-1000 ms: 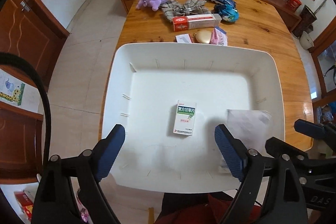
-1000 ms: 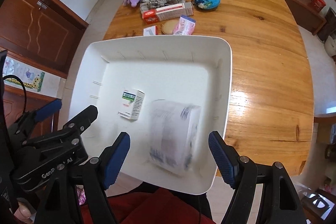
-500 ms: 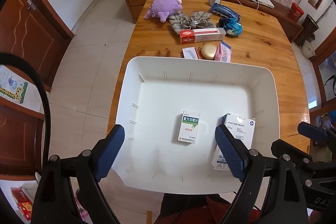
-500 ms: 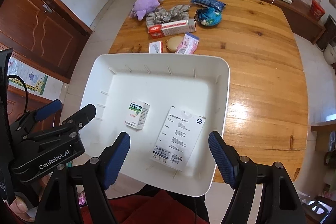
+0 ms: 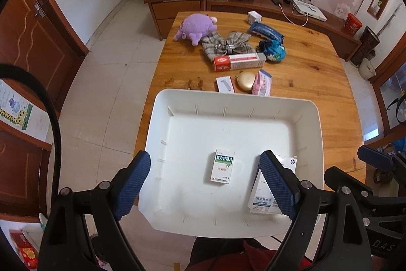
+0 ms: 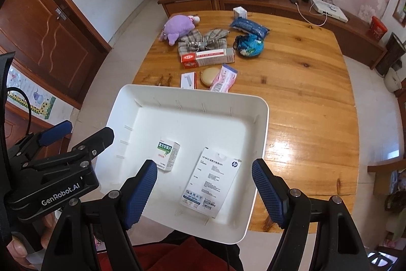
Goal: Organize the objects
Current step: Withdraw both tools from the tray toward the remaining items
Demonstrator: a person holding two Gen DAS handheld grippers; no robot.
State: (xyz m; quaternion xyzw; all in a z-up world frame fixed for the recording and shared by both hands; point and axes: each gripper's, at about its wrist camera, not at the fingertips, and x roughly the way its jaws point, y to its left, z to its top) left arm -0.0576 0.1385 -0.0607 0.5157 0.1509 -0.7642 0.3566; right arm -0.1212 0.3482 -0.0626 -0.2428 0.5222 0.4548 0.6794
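Note:
A white tray (image 5: 308, 118) (image 6: 264, 118) sits at the near edge of a wooden table. In it lie a small green-and-white medicine box (image 5: 222, 166) (image 6: 167, 155) and a larger white HP box (image 6: 211, 184), partly hidden behind my left gripper's right finger in the left wrist view (image 5: 261, 197). My left gripper (image 5: 205, 186) is open and empty above the tray's near side. My right gripper (image 6: 204, 193) is open and empty above the HP box.
Beyond the tray lie a small white box (image 5: 225, 84), a gold compact (image 5: 246, 80), a pink packet (image 5: 262, 82), a red-and-white long box (image 5: 239, 62), a plaid bow (image 5: 227, 44), a purple plush (image 5: 196, 26), a blue pouch (image 5: 272, 50) and a blue pack (image 5: 265, 31).
The HP box dropped from the right gripper into the tray and lies flat. Both grippers have pulled back and up from the tray, staying open.

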